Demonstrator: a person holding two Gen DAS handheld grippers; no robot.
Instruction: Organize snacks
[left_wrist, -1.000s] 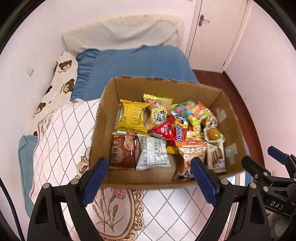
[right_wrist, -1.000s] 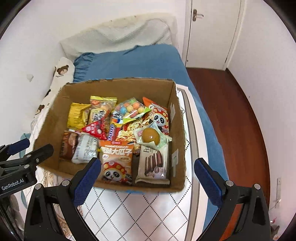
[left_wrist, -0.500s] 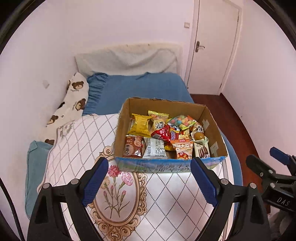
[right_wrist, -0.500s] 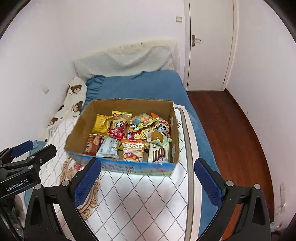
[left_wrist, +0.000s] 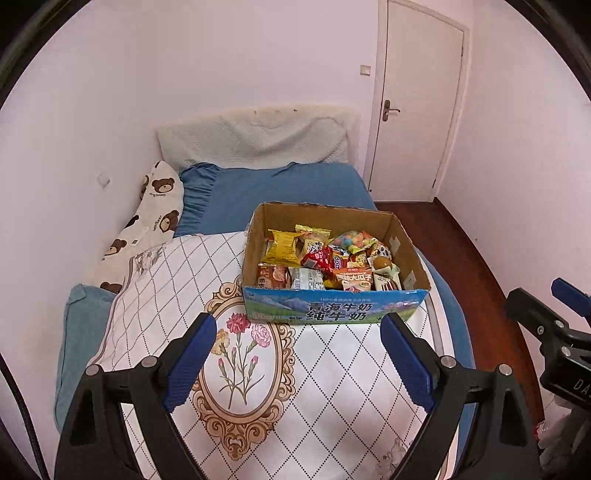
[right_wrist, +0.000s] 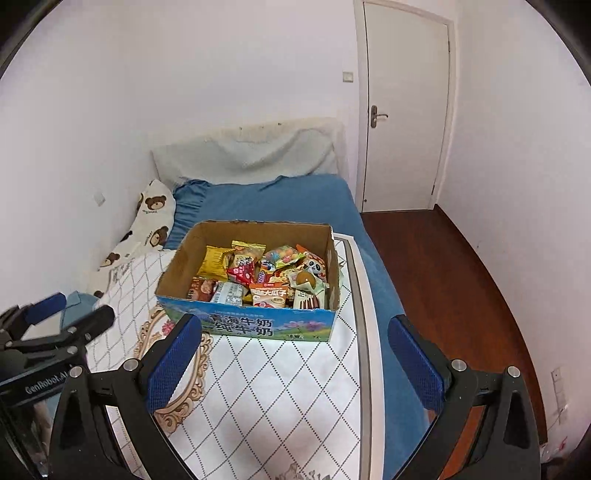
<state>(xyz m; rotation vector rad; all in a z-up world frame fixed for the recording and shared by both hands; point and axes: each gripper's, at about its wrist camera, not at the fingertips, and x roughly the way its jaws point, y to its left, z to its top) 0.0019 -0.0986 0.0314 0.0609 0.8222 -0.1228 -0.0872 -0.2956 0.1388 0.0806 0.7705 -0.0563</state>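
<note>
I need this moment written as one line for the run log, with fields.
left tool: open, empty | right tool: open, empty | open cardboard box with blue printed front: on quilted white cover, full of snack packets | phase: no grasp yet

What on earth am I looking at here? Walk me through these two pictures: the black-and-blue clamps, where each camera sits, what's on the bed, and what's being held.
No robot here: a person holds a two-finger gripper in each hand, with a fisheye camera on each looking out along its fingers. One picture comes from the left gripper, the other from the right gripper; the blue pads at the bottom are their fingers. Each view also catches the other gripper at its edge. On the bed, a patterned cloth carries an open cardboard box full of snacks. A bear pillow lies by the wall. Both grippers are open and hold nothing.
</note>
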